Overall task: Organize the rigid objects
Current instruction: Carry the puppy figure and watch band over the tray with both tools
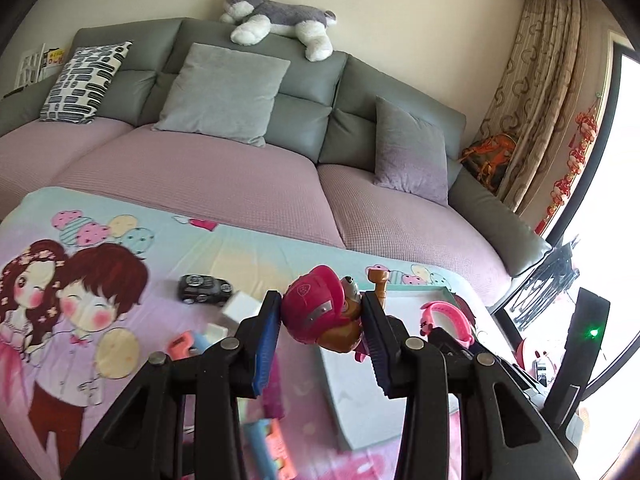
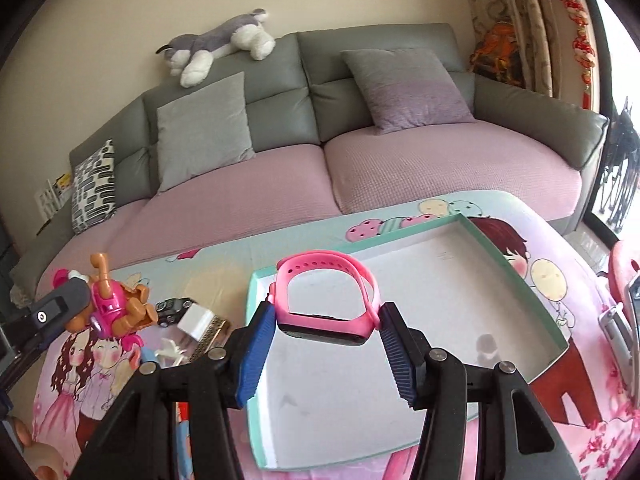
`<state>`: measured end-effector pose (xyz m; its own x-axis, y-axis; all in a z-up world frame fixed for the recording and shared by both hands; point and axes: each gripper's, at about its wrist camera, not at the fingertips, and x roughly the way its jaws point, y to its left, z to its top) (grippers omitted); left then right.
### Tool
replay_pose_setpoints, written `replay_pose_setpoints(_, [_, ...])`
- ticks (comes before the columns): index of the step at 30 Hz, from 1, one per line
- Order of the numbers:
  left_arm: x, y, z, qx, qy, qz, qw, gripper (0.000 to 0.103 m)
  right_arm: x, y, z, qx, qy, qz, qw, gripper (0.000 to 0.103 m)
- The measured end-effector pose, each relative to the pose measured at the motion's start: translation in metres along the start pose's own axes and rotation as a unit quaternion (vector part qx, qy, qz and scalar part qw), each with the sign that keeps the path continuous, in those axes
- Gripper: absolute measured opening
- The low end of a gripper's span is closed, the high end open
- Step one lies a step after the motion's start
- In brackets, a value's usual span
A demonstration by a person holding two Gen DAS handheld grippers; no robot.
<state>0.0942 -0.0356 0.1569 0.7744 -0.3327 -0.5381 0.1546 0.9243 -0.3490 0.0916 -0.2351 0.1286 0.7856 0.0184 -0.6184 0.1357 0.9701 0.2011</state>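
Observation:
My left gripper [image 1: 322, 314] is shut on a toy puppy figure [image 1: 322, 312] with a pink helmet and holds it above the table; the figure also shows in the right wrist view [image 2: 112, 308]. My right gripper [image 2: 328, 320] is shut on a pink wristwatch [image 2: 328, 300] and holds it above the near left part of a shallow teal-rimmed box lid [image 2: 516, 276]. The watch [image 1: 446, 314] and the lid [image 1: 360, 384] also show in the left wrist view. A black toy car [image 1: 205, 289], a white block [image 1: 239, 305] and other small toys lie on the cartoon-print cloth [image 1: 80, 320].
A grey sofa [image 1: 260, 184] with cushions and a plush husky [image 1: 276, 20] stands behind the table. A curtain [image 1: 532, 92] and window are at the right. A black device with a green light [image 1: 586, 340] stands at the table's right.

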Motion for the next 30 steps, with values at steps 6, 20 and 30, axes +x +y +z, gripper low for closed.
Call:
replay_pose_setpoints(6, [0.053, -0.026, 0.000, 0.010, 0.025, -0.003, 0.9996, 0.042, 0.020, -0.035, 0.007, -0.002, 0.004, -0.039, 0.999, 0.057])
replay_pose_setpoints(20, [0.129, -0.056, -0.004, 0.026, 0.076, 0.005, 0.9968, 0.042, 0.067, -0.078, -0.007, 0.000, 0.061, -0.089, 0.994, 0.057])
replay_pose_setpoints(30, [0.161, -0.061, -0.018, 0.026, 0.117, 0.025, 0.9925, 0.042, 0.075, -0.098, -0.012, 0.034, 0.083, -0.088, 0.992, 0.057])
